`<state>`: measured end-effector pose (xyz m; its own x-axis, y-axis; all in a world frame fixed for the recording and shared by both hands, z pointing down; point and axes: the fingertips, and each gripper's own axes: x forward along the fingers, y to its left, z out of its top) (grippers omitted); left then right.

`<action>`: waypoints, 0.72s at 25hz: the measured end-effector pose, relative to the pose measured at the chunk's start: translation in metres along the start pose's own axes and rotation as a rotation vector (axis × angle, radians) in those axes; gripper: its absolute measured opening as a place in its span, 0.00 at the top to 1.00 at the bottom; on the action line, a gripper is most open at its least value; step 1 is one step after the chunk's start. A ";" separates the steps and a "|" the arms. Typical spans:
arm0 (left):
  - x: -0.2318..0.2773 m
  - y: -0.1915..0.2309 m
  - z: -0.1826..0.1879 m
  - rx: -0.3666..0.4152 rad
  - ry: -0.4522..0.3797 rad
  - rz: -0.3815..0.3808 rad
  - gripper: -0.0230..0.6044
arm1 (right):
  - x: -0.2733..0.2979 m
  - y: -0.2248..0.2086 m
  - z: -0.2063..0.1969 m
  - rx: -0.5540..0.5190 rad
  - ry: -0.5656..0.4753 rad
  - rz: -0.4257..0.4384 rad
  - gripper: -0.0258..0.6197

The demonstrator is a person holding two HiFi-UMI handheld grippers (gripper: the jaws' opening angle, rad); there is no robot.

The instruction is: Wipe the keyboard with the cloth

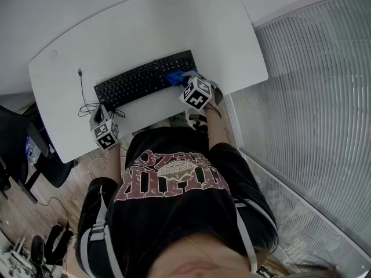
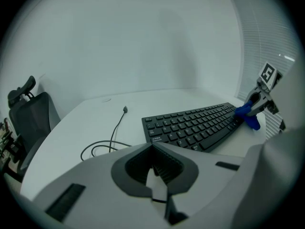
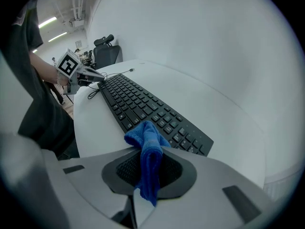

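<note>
Right tongs (image 3: 148, 168) clamped on the blue cloth (image 3: 145, 140), cloth at the right end of the keyboard (image 1: 145, 80). Left tongs (image 2: 155, 168) pinched together, nothing between, off keyboard's left end near the cable (image 1: 86, 97). Keyboard flat on tabletop (image 1: 174, 28).

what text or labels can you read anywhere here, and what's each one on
Nothing reads cleanly.
shirt: big print, upside down in the head view, too blurred to read.
keyboard: key legends too small to read.
left cube and right cube: black-and-white square markers, no words.
</note>
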<state>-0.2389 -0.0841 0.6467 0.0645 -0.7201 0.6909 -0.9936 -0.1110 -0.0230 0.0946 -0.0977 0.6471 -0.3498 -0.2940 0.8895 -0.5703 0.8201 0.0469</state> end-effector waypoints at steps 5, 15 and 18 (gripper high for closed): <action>0.006 0.002 -0.002 -0.009 -0.004 0.016 0.92 | -0.001 -0.016 -0.021 0.062 0.009 -0.033 0.86; 0.003 -0.001 -0.001 -0.016 -0.003 0.032 0.92 | -0.016 -0.038 -0.051 0.170 0.007 -0.081 0.86; 0.003 0.000 -0.001 -0.019 -0.004 0.038 0.92 | -0.015 -0.038 -0.050 0.167 0.010 -0.080 0.86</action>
<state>-0.2385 -0.0852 0.6497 0.0273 -0.7262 0.6869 -0.9969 -0.0706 -0.0351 0.1593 -0.0998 0.6545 -0.2916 -0.3495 0.8904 -0.7117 0.7012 0.0421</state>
